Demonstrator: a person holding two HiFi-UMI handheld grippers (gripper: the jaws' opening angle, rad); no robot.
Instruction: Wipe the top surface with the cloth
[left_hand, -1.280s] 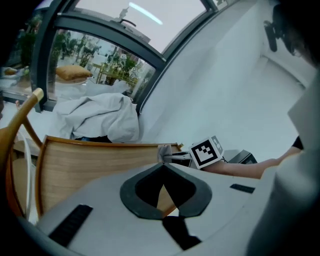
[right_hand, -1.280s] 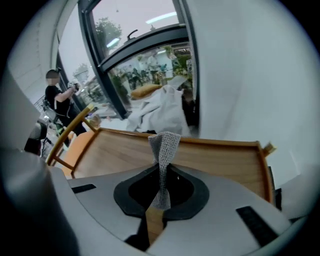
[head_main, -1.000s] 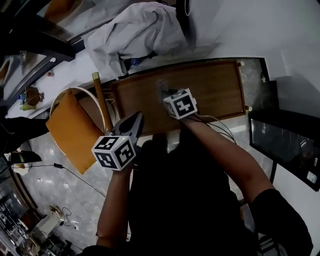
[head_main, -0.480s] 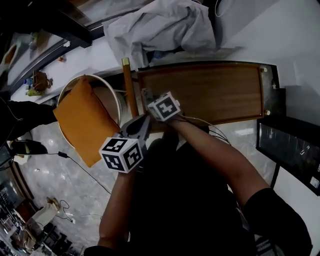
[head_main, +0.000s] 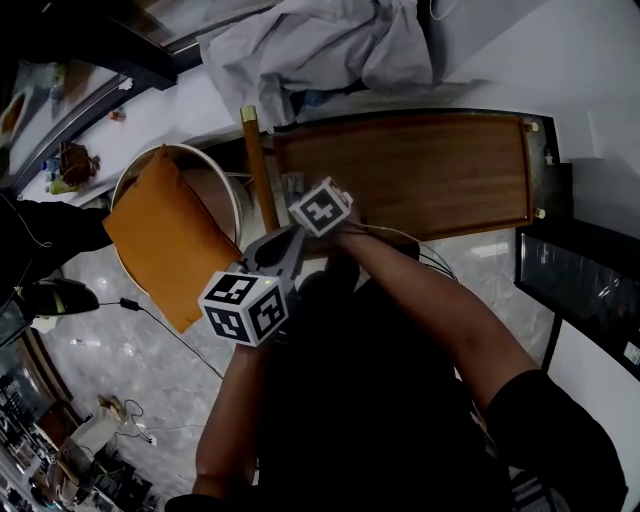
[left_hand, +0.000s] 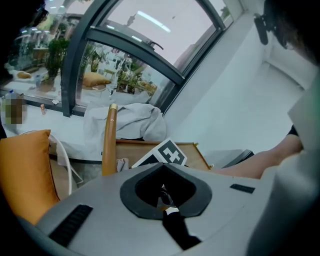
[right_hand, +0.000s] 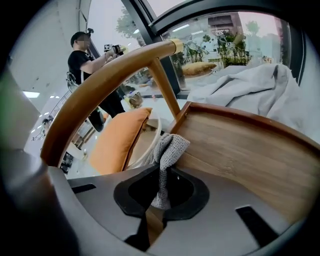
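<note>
A lounge-like room: slanted windows (left_hand: 125, 50), marble floor (head_main: 150, 380), wooden table (head_main: 430, 170), orange cushion (head_main: 160, 240) on a chair (right_hand: 100, 85)

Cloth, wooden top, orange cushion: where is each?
cloth (right_hand: 169, 150): right gripper view, on its bunched upper part.
wooden top (right_hand: 240, 145): right gripper view, on the bare middle.
orange cushion (head_main: 150, 240): head view, on the middle of its face.

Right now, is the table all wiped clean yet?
Done: the right tongs are shut on the grey knitted cloth. In hand: the cloth is at one end of the brown wooden tabletop. To do: the wood shows no wipe marks, so I can't tell how much remains. The left tongs are shut, empty.
</note>
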